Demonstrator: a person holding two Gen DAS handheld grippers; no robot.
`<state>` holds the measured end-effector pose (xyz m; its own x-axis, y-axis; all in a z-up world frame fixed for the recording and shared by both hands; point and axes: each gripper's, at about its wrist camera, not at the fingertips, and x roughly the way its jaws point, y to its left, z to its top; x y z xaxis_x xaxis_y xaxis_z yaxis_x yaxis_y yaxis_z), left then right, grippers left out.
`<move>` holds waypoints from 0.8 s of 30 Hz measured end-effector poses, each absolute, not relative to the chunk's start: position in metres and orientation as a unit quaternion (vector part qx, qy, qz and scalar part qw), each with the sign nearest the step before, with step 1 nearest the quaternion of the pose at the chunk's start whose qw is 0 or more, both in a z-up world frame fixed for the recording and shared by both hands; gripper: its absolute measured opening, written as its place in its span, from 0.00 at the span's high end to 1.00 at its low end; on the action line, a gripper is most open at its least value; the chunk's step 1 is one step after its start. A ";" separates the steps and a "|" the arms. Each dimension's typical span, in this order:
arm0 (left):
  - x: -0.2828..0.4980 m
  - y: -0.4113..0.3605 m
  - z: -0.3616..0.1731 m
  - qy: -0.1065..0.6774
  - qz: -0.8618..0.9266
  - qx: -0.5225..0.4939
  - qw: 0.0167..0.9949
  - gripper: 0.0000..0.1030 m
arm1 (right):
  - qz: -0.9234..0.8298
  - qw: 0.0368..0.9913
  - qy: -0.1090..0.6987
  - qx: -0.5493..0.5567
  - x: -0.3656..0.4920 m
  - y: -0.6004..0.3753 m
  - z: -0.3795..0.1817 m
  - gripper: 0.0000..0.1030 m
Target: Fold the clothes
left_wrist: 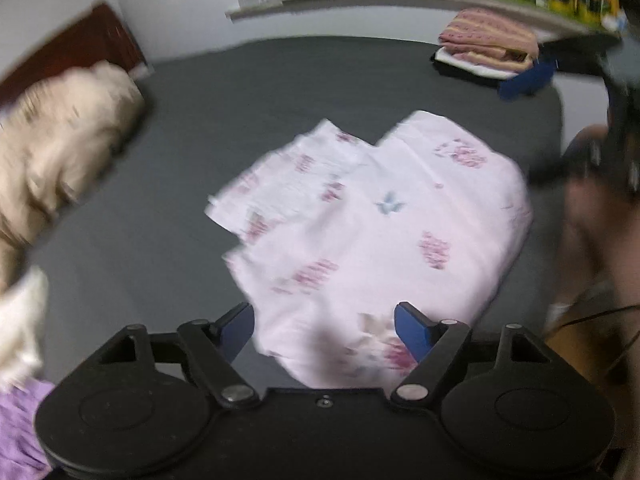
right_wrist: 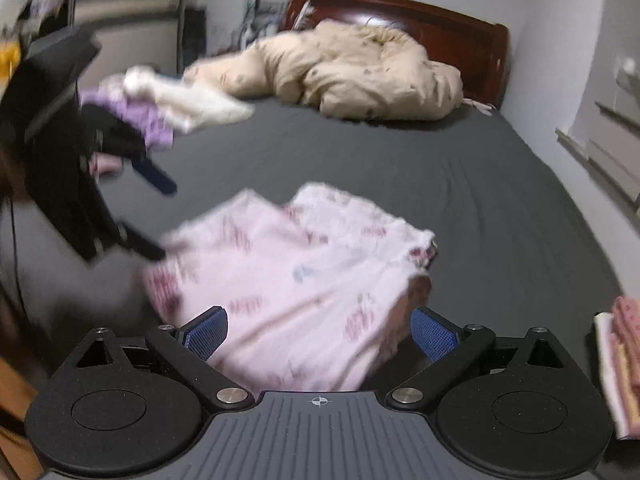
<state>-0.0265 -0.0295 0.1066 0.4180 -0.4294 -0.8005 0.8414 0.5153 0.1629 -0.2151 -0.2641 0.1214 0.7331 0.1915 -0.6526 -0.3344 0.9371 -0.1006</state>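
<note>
Both tongs, left (left_wrist: 324,330) and right (right_wrist: 319,334), spread wide, empty, over pink floral garment (left_wrist: 372,240) (print blurred, no legible writing).

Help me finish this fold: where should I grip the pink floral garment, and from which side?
Grip the pink floral garment by its near edge, coming in low from your side. That edge already lies between the open left gripper jaws, with grey sheet beyond.

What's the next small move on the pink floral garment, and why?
Probably lower the left gripper and right gripper to pinch the near edge of the pink garment. Both are open, holding nothing, and it lies partly folded and rumpled on the grey sheet.
</note>
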 end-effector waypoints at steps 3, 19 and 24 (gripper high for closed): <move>-0.028 -0.021 0.096 0.388 -0.398 0.263 0.788 0.24 | 0.129 0.918 0.368 -0.066 -0.208 -0.278 0.108 0.04; 0.009 0.026 0.060 0.488 -0.338 0.046 0.803 0.25 | 0.147 0.851 0.442 0.241 -0.162 -0.357 0.068 0.31; 0.012 0.034 0.049 0.503 -0.342 -0.027 0.794 0.54 | 0.143 0.810 0.443 0.357 -0.155 -0.380 0.048 0.61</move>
<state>0.0118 0.0344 0.0487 0.2612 -0.5696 -0.7793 0.5149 0.7651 -0.3866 -0.1555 -0.3803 0.0475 0.5667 0.5484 -0.6149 0.0836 0.7042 0.7051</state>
